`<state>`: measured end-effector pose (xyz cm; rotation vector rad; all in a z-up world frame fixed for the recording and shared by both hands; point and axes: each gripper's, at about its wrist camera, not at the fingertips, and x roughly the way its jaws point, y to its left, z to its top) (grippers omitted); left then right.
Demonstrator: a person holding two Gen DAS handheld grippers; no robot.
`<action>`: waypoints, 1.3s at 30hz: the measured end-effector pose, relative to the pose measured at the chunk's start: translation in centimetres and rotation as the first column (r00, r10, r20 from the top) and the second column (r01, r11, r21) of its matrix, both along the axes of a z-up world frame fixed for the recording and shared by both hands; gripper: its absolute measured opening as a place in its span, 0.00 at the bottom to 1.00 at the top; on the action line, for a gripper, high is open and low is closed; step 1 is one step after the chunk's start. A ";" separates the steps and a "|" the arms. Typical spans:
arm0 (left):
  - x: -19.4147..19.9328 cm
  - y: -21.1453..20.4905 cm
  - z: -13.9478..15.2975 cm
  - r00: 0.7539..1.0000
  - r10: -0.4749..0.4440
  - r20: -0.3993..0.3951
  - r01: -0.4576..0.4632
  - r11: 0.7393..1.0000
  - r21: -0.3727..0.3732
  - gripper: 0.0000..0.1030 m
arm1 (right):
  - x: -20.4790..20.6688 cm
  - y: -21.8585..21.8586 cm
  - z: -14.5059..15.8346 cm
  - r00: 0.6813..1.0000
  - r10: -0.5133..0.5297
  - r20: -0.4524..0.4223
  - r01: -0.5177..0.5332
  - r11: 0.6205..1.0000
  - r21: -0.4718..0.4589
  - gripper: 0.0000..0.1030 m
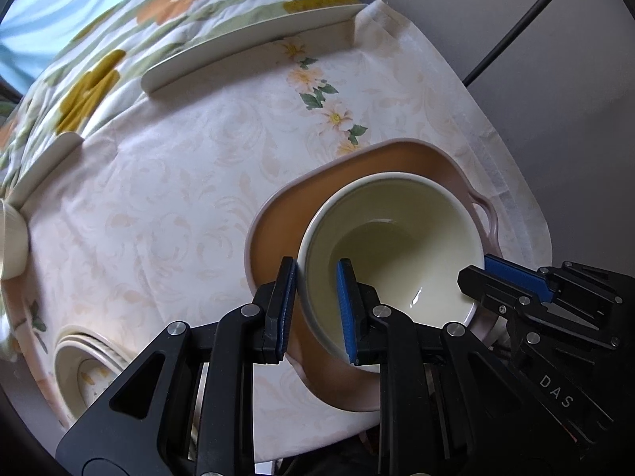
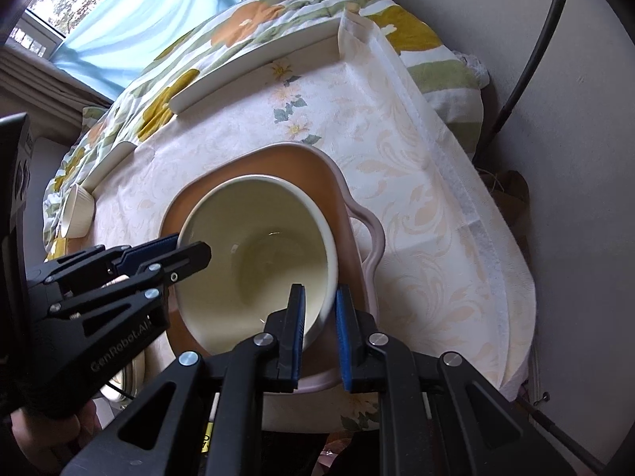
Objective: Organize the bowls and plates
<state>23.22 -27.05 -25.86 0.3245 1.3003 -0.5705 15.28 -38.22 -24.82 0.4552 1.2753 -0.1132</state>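
A large cream bowl (image 1: 401, 246) sits on a pink-rimmed orange plate with handles (image 1: 349, 166). My left gripper (image 1: 317, 309) is shut on the bowl's left rim, one finger inside and one outside. My right gripper (image 2: 320, 333) is shut on the bowl's (image 2: 254, 246) right rim in the same way, over the plate (image 2: 278, 158). Each gripper shows in the other's view, the right one (image 1: 516, 277) at the bowl's right and the left one (image 2: 158, 254) at its left.
A floral tablecloth (image 1: 158, 198) covers the table. Two cream rectangular plates (image 1: 246, 39) (image 1: 39, 158) lie along the far edge. A small cream bowl (image 2: 77, 210) stands at the left. A stack of patterned plates (image 1: 87, 365) sits near the front left. A quilt lies beyond.
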 end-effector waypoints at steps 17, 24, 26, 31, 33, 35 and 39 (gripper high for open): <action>-3.1 2.5 6.7 0.972 0.113 0.205 -0.102 0.993 -0.062 1.00 | -3.4 0.7 3.8 0.968 0.210 0.140 -0.205 0.978 -0.045 0.64; -5.1 8.0 9.9 0.915 0.282 0.288 -0.258 0.959 -0.117 1.00 | -3.3 4.4 5.9 0.875 0.419 0.242 -0.409 0.908 -0.093 0.98; -5.6 10.4 10.8 0.888 0.341 0.307 -0.317 0.940 -0.126 1.00 | -2.9 5.4 6.1 0.855 0.454 0.252 -0.444 0.890 -0.100 0.99; -6.3 17.6 12.7 0.791 0.498 0.354 -0.481 0.865 -0.142 1.00 | -0.5 10.6 6.6 0.763 0.595 0.253 -0.591 0.800 -0.100 0.99; -6.3 20.9 13.1 0.743 0.568 0.355 -0.554 0.819 -0.151 1.00 | 0.6 12.6 7.1 0.737 0.627 0.251 -0.623 0.775 -0.107 0.99; -6.2 23.9 13.3 0.700 0.625 0.347 -0.606 0.776 -0.176 1.00 | 2.0 14.6 8.0 0.710 0.650 0.270 -0.641 0.756 -0.133 0.99; -5.2 29.9 13.4 0.614 0.718 0.327 -0.693 0.689 -0.212 1.00 | 5.2 18.5 10.1 0.656 0.683 0.321 -0.668 0.724 -0.174 0.99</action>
